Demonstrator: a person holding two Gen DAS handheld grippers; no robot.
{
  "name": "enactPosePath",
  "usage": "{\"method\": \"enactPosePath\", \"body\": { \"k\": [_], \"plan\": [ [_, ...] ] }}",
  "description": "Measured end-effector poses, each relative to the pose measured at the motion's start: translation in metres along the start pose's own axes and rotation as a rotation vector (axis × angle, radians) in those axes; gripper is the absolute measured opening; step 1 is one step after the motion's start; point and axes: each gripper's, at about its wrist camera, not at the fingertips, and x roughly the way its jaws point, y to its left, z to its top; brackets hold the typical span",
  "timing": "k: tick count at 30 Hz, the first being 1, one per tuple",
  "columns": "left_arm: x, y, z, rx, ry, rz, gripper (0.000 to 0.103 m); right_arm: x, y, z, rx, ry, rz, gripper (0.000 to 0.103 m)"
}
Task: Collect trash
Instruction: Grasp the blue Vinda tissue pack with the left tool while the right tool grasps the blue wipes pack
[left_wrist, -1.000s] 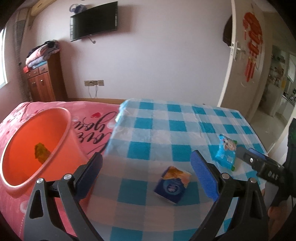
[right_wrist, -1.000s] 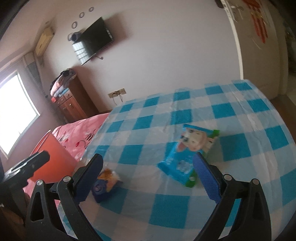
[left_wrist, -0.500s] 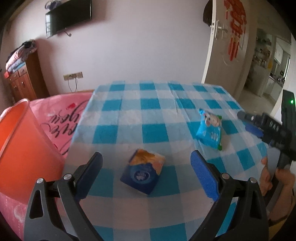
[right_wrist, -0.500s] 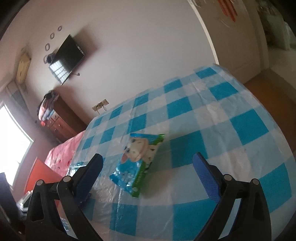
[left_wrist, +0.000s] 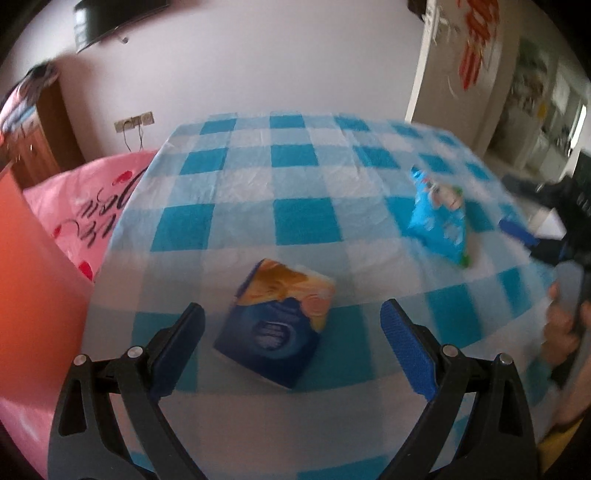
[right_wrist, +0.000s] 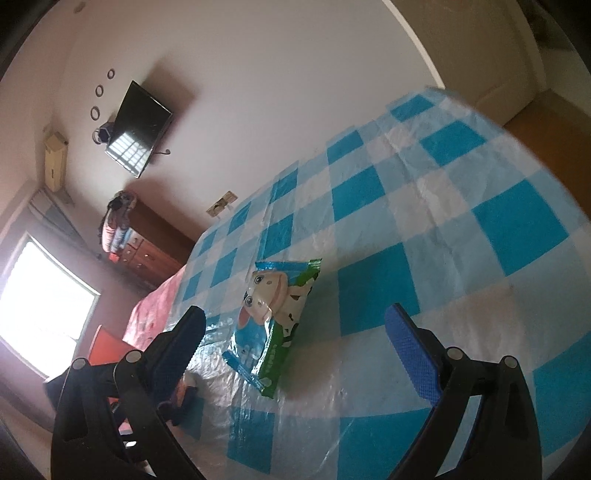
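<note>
Left gripper spread wide, empty, poised just short of the blue-and-orange carton lying on the checked tablecloth. Right gripper likewise spread and empty, aimed at the blue cow-print wrapper lying flat between its fingers' line. Carton judged light, semi-rigid, liable to crush; best taken across its flat sides. Wrapper judged thin, crinkly, slippery; best pinched at a raised edge. Cloth glossy, plastic-looking, wrinkled. Orange bin beside the table at left. Wall television and wooden dresser noted beyond.
</note>
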Motion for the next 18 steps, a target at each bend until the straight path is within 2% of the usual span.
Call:
{"method": "enactPosePath", "body": {
  "k": [4, 8, 10, 14, 18],
  "plan": [
    [0.008, 0.007, 0.004, 0.007, 0.018, -0.013, 0.096, 0.005, -0.005, -0.001, 0.012, 0.033, 0.038, 0.096],
    [0.022, 0.004, 0.008, 0.058, 0.052, 0.009, 0.096, 0.008, -0.004, -0.001, -0.01, 0.061, 0.059, 0.096],
    [0.03, 0.005, 0.007, 0.057, 0.075, 0.006, 0.096, 0.009, -0.004, 0.0, -0.022, 0.071, 0.063, 0.096],
    [0.031, 0.007, 0.006, 0.027, 0.074, 0.0, 0.096, 0.007, -0.005, 0.001, -0.038, 0.07, 0.071, 0.096],
    [0.029, 0.001, 0.006, 0.009, 0.063, 0.007, 0.085, 0.009, -0.006, 0.002, -0.05, 0.079, 0.08, 0.096]
  ]
}}
